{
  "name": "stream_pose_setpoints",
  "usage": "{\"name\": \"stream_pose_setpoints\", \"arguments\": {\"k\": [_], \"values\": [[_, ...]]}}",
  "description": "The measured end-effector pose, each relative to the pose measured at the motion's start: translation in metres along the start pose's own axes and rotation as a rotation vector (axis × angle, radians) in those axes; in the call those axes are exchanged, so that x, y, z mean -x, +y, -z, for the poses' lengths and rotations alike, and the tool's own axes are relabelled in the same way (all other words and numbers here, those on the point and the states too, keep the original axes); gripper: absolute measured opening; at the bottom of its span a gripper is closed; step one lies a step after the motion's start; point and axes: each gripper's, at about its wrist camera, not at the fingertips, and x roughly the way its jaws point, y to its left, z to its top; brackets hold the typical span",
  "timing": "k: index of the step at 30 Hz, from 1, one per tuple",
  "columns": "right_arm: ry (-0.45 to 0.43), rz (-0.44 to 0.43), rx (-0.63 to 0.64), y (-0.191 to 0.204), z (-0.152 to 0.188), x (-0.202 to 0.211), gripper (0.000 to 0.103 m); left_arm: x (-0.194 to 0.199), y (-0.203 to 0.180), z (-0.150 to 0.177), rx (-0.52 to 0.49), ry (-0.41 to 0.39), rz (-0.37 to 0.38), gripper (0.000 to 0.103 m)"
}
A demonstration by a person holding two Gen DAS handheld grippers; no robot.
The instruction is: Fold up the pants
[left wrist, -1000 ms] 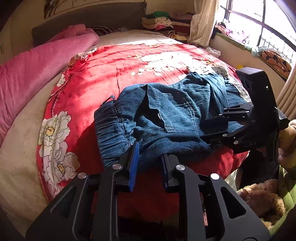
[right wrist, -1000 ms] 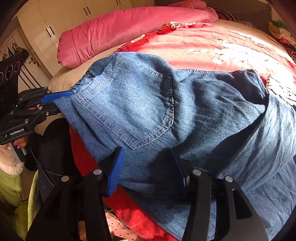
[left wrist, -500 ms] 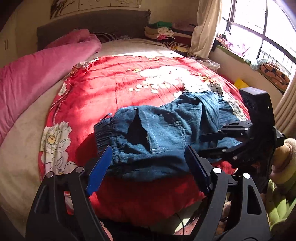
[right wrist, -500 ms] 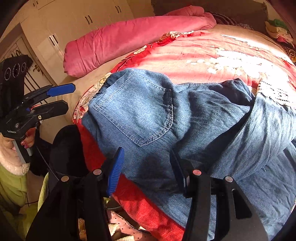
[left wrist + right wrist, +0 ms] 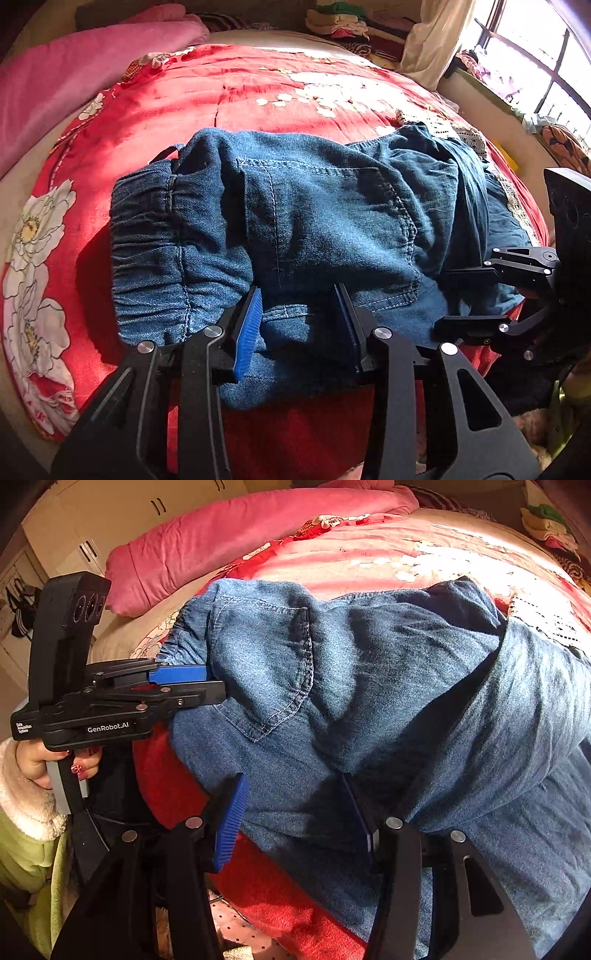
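Blue denim pants [image 5: 314, 221] lie bunched on the red floral bedspread [image 5: 184, 99], elastic waistband at the left, back pocket on top. My left gripper [image 5: 299, 314] is open, its fingers around the near edge of the pants below the waistband. It also shows in the right wrist view [image 5: 192, 686], with its tips against the denim. My right gripper [image 5: 295, 812] is open, its fingers astride the near edge of the pants [image 5: 369, 686]. In the left wrist view it [image 5: 454, 299] sits at the right edge of the pants.
A pink quilt [image 5: 55, 85] lies along the far left of the bed. Folded clothes [image 5: 340, 22] are stacked at the head. A window and sill [image 5: 535, 74] are at the right. White cupboards [image 5: 110, 520] stand beyond the bed. The bed's near edge is just under both grippers.
My left gripper let go of the pants, pulled back wide open, then came forward again and now straddles the near edge less wide. The right gripper stayed open at the edge.
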Motion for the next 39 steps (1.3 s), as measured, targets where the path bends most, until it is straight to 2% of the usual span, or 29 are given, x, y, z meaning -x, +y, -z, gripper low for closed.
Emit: {"name": "stream_pose_setpoints", "arguments": {"k": [4,6,9,12,14,19,22,27,34,37,39], "values": [[-0.006,-0.063,-0.045,-0.006,-0.005,0.018,0.05,0.009,-0.003,-0.003,0.023,-0.013,0.014,0.034],[-0.051,-0.071,-0.058,-0.012,-0.009,0.038,0.051,0.025,-0.008,-0.007,0.027,-0.048,0.052,0.054],[-0.131,-0.06,-0.087,-0.026,-0.015,0.072,0.057,0.05,-0.02,-0.013,-0.001,-0.1,0.027,0.058],[-0.183,-0.004,-0.104,-0.044,-0.025,0.095,0.059,0.07,-0.031,-0.021,-0.005,-0.149,0.076,0.067],[-0.191,0.044,-0.118,-0.06,-0.033,0.104,0.06,0.074,-0.043,-0.028,-0.028,-0.159,0.097,0.069],[-0.191,0.138,-0.138,-0.099,-0.057,0.117,0.063,0.057,-0.076,-0.041,-0.083,-0.133,0.167,0.069],[-0.173,0.183,-0.123,-0.116,-0.072,0.117,0.067,0.038,-0.094,-0.047,-0.089,-0.098,0.249,0.069],[-0.124,0.222,-0.098,-0.137,-0.102,0.104,0.07,0.003,-0.115,-0.051,-0.086,-0.03,0.339,0.069],[-0.021,0.247,-0.059,-0.161,-0.141,0.067,0.071,-0.037,-0.124,-0.049,-0.048,0.05,0.411,0.05],[0.029,0.237,-0.064,-0.17,-0.156,0.048,0.071,-0.05,-0.127,-0.048,-0.047,0.079,0.424,0.032],[0.059,0.228,-0.074,-0.176,-0.166,0.034,0.071,-0.057,-0.129,-0.047,-0.048,0.094,0.427,0.011]]}}
